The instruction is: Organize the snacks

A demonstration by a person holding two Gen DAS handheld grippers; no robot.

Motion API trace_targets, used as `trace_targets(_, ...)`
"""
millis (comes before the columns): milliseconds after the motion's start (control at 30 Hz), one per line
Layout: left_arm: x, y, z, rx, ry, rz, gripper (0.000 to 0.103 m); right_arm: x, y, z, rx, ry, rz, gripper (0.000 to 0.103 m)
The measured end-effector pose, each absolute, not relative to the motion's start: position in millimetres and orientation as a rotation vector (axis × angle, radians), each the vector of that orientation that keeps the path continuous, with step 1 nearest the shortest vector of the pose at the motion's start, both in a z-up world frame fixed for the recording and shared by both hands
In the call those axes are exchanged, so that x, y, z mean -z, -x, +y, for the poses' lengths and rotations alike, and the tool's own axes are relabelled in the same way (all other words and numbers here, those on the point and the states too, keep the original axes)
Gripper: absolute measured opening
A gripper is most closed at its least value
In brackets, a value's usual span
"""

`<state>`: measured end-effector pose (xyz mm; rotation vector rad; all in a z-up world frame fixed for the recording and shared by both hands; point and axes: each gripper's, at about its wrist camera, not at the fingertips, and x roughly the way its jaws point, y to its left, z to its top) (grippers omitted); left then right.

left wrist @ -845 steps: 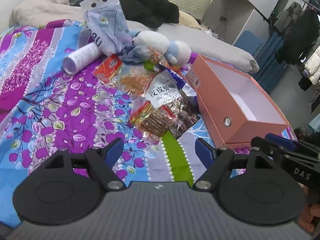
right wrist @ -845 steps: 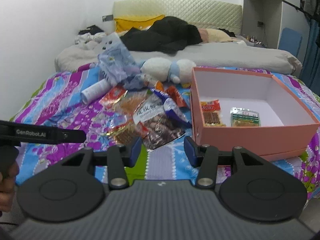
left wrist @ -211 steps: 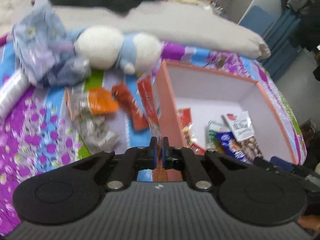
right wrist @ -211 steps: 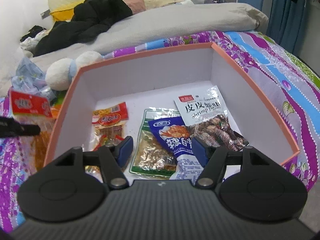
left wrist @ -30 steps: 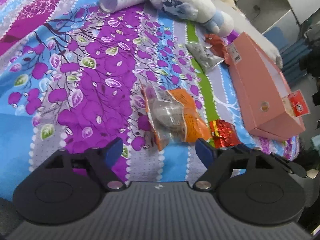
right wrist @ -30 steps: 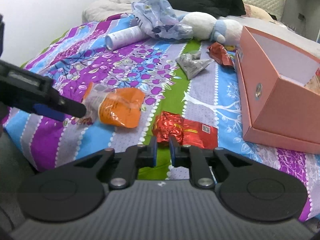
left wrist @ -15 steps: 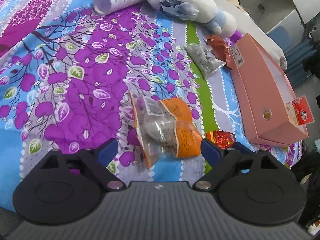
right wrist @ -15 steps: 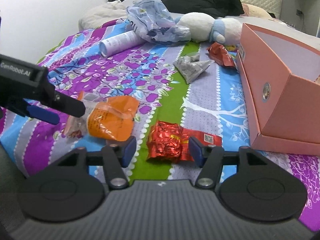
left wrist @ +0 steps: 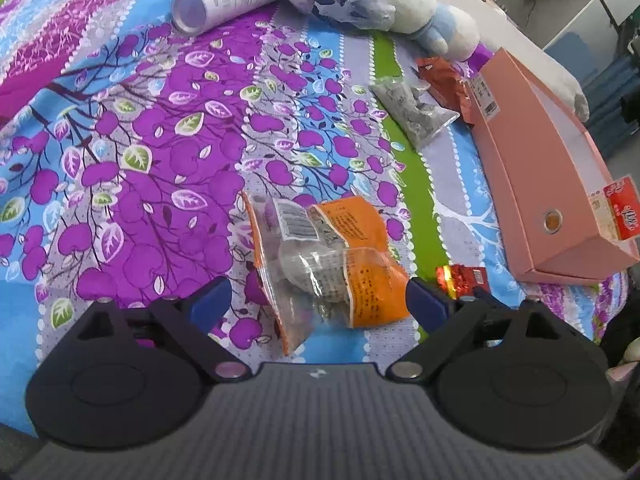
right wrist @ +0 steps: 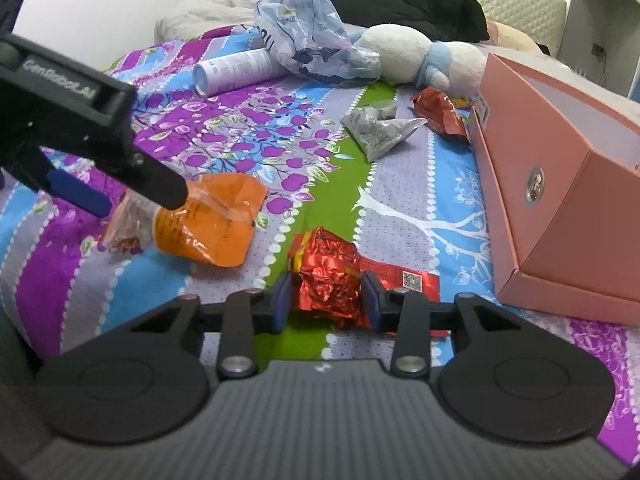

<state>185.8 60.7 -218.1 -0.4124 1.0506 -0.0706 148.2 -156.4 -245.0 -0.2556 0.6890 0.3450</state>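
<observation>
An orange-and-clear snack bag (left wrist: pixel 360 240) lies on the flowered bedspread. My left gripper (left wrist: pixel 318 298) straddles its near end with the jaws wide and still opening, neither pad touching it. From the right wrist view the same bag (right wrist: pixel 212 224) lies under the left gripper's fingers (right wrist: pixel 168 192). A crumpled red foil packet (right wrist: pixel 328 276) lies between the fingers of my right gripper (right wrist: pixel 325 300). Those jaws are closing and both pads meet its sides. The pink box (right wrist: pixel 560 184) stands to the right.
Beside the pink box (left wrist: pixel 532 184) lie a grey snack bag (left wrist: pixel 416 112) and a red-orange packet (left wrist: pixel 440 76). A red packet (left wrist: pixel 620 212) pokes over the box's near corner. A white tube (left wrist: pixel 224 0), a plastic bag (right wrist: pixel 308 28) and a plush toy (left wrist: pixel 412 8) lie farther back.
My left gripper slid forward over the orange bag and spread wider. My right gripper went from shut to wide open, then narrowed around the red foil packet.
</observation>
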Motion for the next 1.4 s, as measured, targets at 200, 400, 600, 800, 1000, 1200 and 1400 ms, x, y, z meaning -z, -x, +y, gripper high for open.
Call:
trace_targets(200, 215.1, -192.3, 49.1, 0.057, 0.305, 1.014, 0.096, 242.0, -144.4, -160.0, -0.315, 0.285, 0.674, 0.039)
trace_targets(400, 212.9, -198.8, 40.9, 0.050, 0.245, 0.969, 0.093, 239.8, -144.1, -166.4, -0.297, 0.278, 0.673, 0.039)
trace_targets(600, 219.1, -204.5, 33.1, 0.041, 0.221, 0.988, 0.070, 232.0, -148.3, -171.8, -0.282, 0.254, 0.663, 0.039)
trace_targets(800, 206.5, -205.3, 32.5, 0.064, 0.256, 0.968, 0.059, 218.4, -153.1, -177.9, -0.263, 0.224, 0.656, 0.038)
trace_targets(1000, 183.0, -207.6, 34.4, 0.091, 0.288, 0.934, 0.055, 198.8, -157.6, -186.9, -0.243, 0.181, 0.643, 0.038)
trace_targets(1200, 151.9, -213.1, 32.3, 0.122, 0.302, 0.893, 0.052, 170.3, -162.4, -192.9, -0.235, 0.140, 0.611, 0.038)
trace_targets(1400, 114.1, -223.1, 25.2, 0.148, 0.286, 0.833, 0.049, 132.7, -169.7, -197.8, -0.236, 0.114, 0.551, 0.038)
